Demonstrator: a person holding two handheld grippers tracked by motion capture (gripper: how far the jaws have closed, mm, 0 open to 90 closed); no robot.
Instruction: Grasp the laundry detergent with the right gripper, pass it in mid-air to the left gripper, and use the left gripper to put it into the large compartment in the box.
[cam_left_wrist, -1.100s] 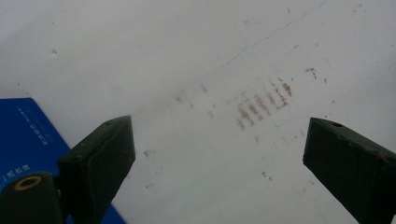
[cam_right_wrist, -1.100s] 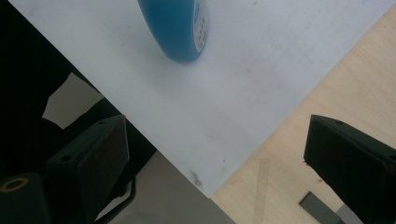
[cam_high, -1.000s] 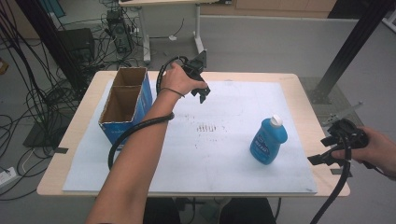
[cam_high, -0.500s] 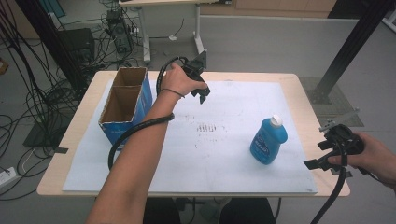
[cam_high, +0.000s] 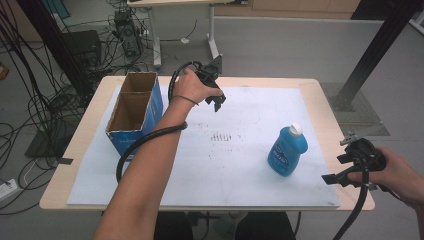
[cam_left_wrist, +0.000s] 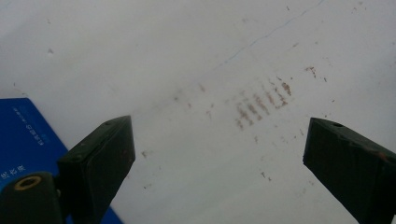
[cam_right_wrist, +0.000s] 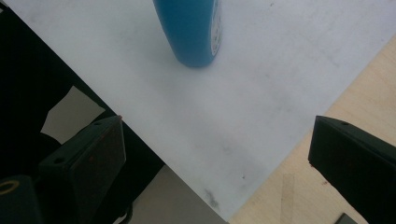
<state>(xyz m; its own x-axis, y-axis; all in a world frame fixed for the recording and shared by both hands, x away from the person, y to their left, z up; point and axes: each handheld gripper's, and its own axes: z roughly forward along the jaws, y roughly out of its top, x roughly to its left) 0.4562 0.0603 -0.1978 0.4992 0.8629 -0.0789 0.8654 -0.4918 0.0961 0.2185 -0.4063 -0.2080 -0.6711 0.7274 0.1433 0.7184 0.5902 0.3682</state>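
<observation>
So the blue bottle (cam_high: 287, 152) is the thing closest to the action: translucent blue plastic, white cap on top, a label on its front that's too small to read. It stands upright on the white sheet (cam_high: 240, 165) that covers most of the table (cam_high: 320, 100), over on the right half, a bit toward the near edge. In the right gripper view the rounded blue bottom end (cam_right_wrist: 189, 30) sits at the top of the frame, with a strip of the label showing on its side.

The right gripper (cam_high: 336, 176) hovers near the table's near right corner, held in the person's right hand (cam_high: 395, 172), pointing left toward the bottle but apart from it. Its jaws have just been opening and stand wide now, nothing between them, just the sheet's corner and bare wood underneath in its own view (cam_right_wrist: 215, 154).

The left gripper (cam_high: 218, 104) is way over on the other side, up near the far edge, just right of the open cardboard box (cam_high: 134, 111) with blue sides. The left forearm stretches long across the sheet, wrist bent so the gripper tips down at the table. Jaws spread wide there too (cam_left_wrist: 217, 154), empty, looking down at some brownish smudges (cam_left_wrist: 259, 102) on the sheet, with the box's blue side (cam_left_wrist: 25, 135) at the edge of that view.
</observation>
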